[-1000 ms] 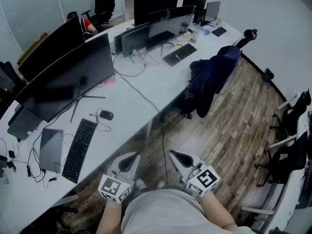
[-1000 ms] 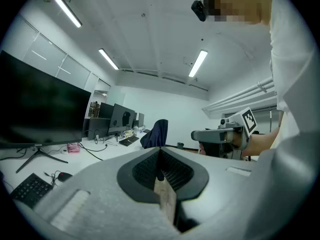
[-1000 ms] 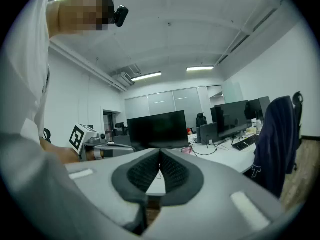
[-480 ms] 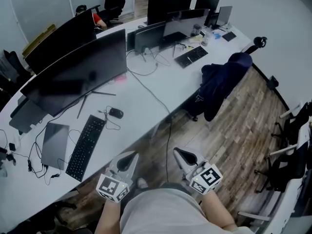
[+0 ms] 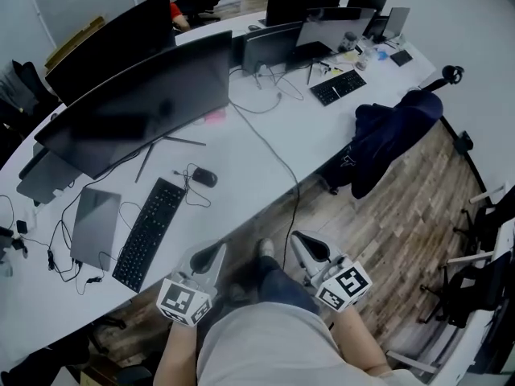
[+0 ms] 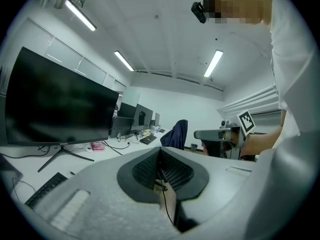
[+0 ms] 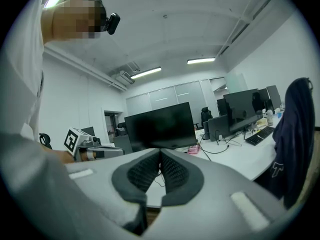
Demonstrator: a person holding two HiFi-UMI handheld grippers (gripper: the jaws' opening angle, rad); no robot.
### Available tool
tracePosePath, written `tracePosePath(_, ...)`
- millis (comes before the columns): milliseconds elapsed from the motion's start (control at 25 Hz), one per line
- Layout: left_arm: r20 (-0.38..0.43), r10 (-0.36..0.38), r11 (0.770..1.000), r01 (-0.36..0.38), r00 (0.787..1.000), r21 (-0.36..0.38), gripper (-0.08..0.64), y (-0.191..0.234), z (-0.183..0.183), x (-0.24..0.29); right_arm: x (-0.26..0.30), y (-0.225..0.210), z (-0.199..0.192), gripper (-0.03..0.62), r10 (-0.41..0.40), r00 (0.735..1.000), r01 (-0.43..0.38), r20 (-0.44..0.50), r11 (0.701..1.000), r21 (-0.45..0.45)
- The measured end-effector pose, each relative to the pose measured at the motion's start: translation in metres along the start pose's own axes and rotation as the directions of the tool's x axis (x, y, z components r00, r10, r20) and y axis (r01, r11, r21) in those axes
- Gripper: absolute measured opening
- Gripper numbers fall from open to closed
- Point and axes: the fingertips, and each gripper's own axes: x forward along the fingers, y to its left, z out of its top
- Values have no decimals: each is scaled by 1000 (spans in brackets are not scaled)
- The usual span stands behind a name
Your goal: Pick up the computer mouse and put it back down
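Laptop (image 5: 95,225): closed, grey, lying flat at the far left of the white desk (image 5: 241,163); no logo can be read.
Keyboard (image 5: 149,233): black, just right of the laptop and slanting toward the desk edge; the key legends are too small to read.
Computer mouse (image 5: 203,178): dark, on the desk beyond the keyboard's far end, below the big dark monitor (image 5: 137,103). Its cable is looped beside it. It is well apart from both grippers.
Left gripper (image 5: 217,252): over the wooden floor near the desk edge, jaws pressed together with nothing between them. Its cube (image 5: 184,301) bears a black-and-white square marker with no letters.
Right gripper (image 5: 298,240): beside the left one, jaws likewise together and empty. Its cube (image 5: 346,285) bears the same kind of marker.
Jacket (image 5: 394,131): dark blue, draped over a chair at the right; its small white print is unreadable.
Head view: the only view where the mouse can be made out.
Left gripper view: ceiling light strips (image 6: 212,64), the right gripper side-on, and a pink item (image 6: 96,146) near the monitor's foot.
Right gripper view: the left gripper side-on, and the jacket hanging large at the right edge.
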Motion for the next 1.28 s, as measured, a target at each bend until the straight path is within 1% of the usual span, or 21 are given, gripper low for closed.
tracePosePath(160,-22,54,999,-54,998,0,9,26,-4,22,33,-26,0,3,49,999,-49,-10,999,12)
tracePosePath(400,-59,126,992,-126,990,-4,9,63,7,75,86,-77,14,3,141,990,-140,-19,989,37)
tracePosePath(600,-81,210,977,-213,974,-19,9,86,13,110,127,-113,24,3,228,973,-226,-39,973,39)
tracePosePath(760,-98,281,958,-284,955,-20,9,100,15,133,157,-136,28,3,309,949,-306,-66,951,43)
tracePosePath(840,-101,326,943,-331,940,-29,9,107,15,139,172,-145,27,3,351,933,-347,-84,936,50)
tracePosePath(1000,-114,426,898,-435,897,-67,9,121,9,139,199,-152,16,3,433,892,-428,-131,901,65)
tracePosePath(1160,-144,504,852,-517,852,-76,9,130,2,128,225,-146,3,3,504,847,-497,-167,864,86)
tracePosePath(1280,-151,554,816,-570,818,-95,9,138,-4,112,243,-134,-4,3,545,816,-537,-190,838,99)
